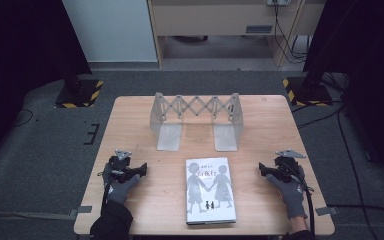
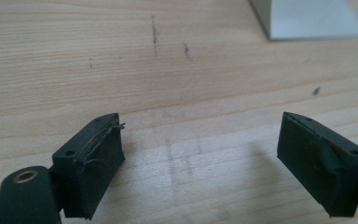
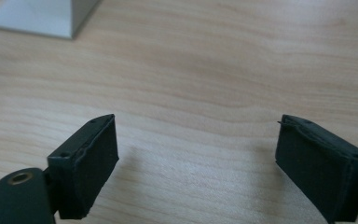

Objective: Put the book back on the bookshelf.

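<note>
Book: a book (image 1: 210, 190) lies flat on the table (image 1: 145, 200), cover up, near the front edge, midway between the two hands.
Long axis: it runs from the front edge toward the far side, spine along the left side as far as I can tell.
Left hand-held gripper (image 1: 139, 169): rests on the table left of the book, jaws apart with nothing between them, pointing toward it.
Right hand-held gripper (image 1: 263, 169): rests right of the book, jaws apart and empty, also pointing inward.
Nearer hand: both sit about equally far from the book; neither touches it.
Bookstand: an expanding metal bookstand (image 1: 196, 120) stands just behind the book, its two end plates upright with an open gap between them.
Obstacles: bare wood lies between each gripper and the book.
Likely next move: close in on the book's side edges, probably to raise it into the bookstand.
</note>
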### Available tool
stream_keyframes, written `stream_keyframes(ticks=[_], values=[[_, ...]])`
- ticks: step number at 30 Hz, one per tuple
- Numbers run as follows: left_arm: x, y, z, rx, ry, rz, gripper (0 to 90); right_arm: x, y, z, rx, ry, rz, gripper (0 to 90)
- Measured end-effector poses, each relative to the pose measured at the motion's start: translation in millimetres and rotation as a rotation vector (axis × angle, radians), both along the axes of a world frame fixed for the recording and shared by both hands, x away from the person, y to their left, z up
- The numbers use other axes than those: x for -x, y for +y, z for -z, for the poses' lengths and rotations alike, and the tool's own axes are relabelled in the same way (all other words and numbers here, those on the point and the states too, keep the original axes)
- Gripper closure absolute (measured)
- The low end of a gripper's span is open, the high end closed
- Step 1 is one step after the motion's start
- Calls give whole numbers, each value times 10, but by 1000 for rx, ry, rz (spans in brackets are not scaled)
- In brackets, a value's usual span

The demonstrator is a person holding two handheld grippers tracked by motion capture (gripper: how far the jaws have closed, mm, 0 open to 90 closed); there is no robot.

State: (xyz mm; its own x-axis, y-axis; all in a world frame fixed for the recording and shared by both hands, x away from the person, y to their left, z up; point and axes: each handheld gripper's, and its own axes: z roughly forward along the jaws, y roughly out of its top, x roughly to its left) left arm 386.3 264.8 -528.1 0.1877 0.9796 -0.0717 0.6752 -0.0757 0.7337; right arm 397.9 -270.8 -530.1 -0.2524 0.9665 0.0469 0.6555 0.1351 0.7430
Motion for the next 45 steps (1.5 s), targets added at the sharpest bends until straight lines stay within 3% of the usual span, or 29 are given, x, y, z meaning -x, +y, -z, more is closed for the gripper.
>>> stream_keyframes(ticks=[5, 11, 20, 31, 45], values=[[79, -44, -112, 27, -58, 12, 155, 68, 36, -130, -81, -41, -34, 187], [135, -143, -208, 74, -95, 46, 153, 138, 128, -233, -107, -63, -88, 199], [212, -343, -307, 87, -125, 109, 135, 236, 267, -380, -151, -92, -144, 198], [277, -592, -338, 92, -118, 189, 114, 286, 445, -453, -165, -96, -194, 188], [340, -894, -309, 83, -110, 271, 110, 332, 715, -402, -195, -81, -263, 188]])
